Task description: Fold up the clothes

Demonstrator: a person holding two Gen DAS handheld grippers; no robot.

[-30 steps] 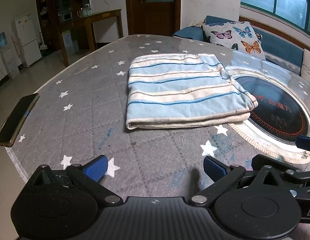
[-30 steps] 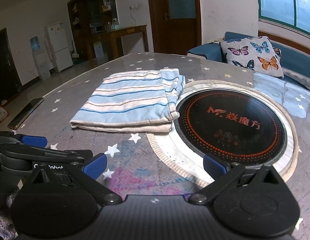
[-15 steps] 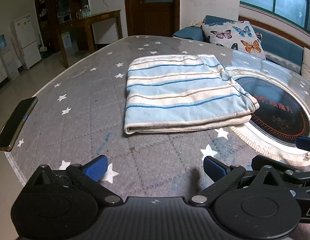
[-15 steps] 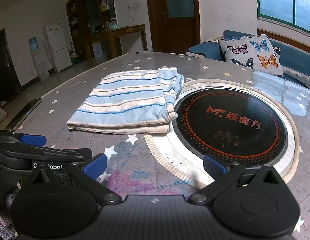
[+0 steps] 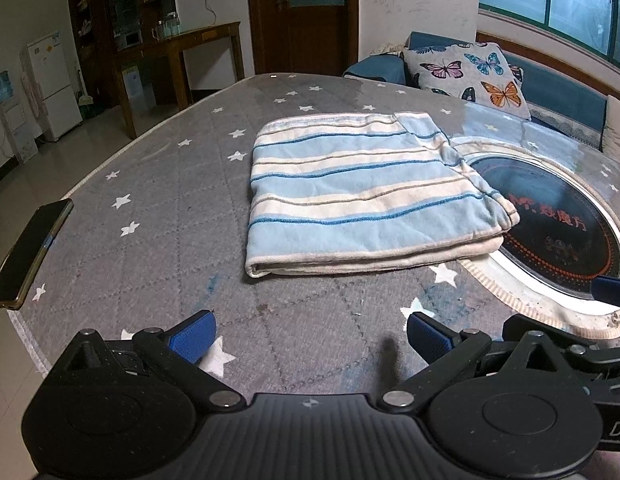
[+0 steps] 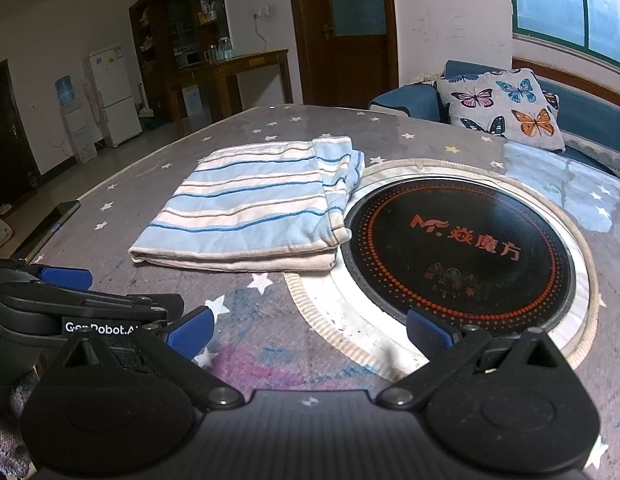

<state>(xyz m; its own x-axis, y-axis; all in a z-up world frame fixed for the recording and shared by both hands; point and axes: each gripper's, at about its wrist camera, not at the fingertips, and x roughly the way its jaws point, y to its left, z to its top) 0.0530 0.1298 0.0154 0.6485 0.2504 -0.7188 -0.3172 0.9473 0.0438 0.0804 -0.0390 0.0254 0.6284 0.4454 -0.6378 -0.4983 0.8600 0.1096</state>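
A folded cloth with blue and white stripes (image 5: 362, 192) lies flat on the grey star-patterned table (image 5: 158, 208); its right edge overlaps the round black hob (image 5: 558, 224). It also shows in the right wrist view (image 6: 254, 208). My left gripper (image 5: 310, 338) is open and empty, low over the table in front of the cloth's near folded edge. My right gripper (image 6: 308, 330) is open and empty, beside the left one, in front of the hob (image 6: 462, 252). Neither touches the cloth.
A dark phone (image 5: 30, 252) lies at the table's left edge. A sofa with a butterfly cushion (image 5: 470, 76) stands behind the table. A wooden side table and a fridge stand at the far left, and a brown door at the back.
Both grippers have drawn back a little from the cloth and tilted up slightly. The cloth has not moved. Both stay open.
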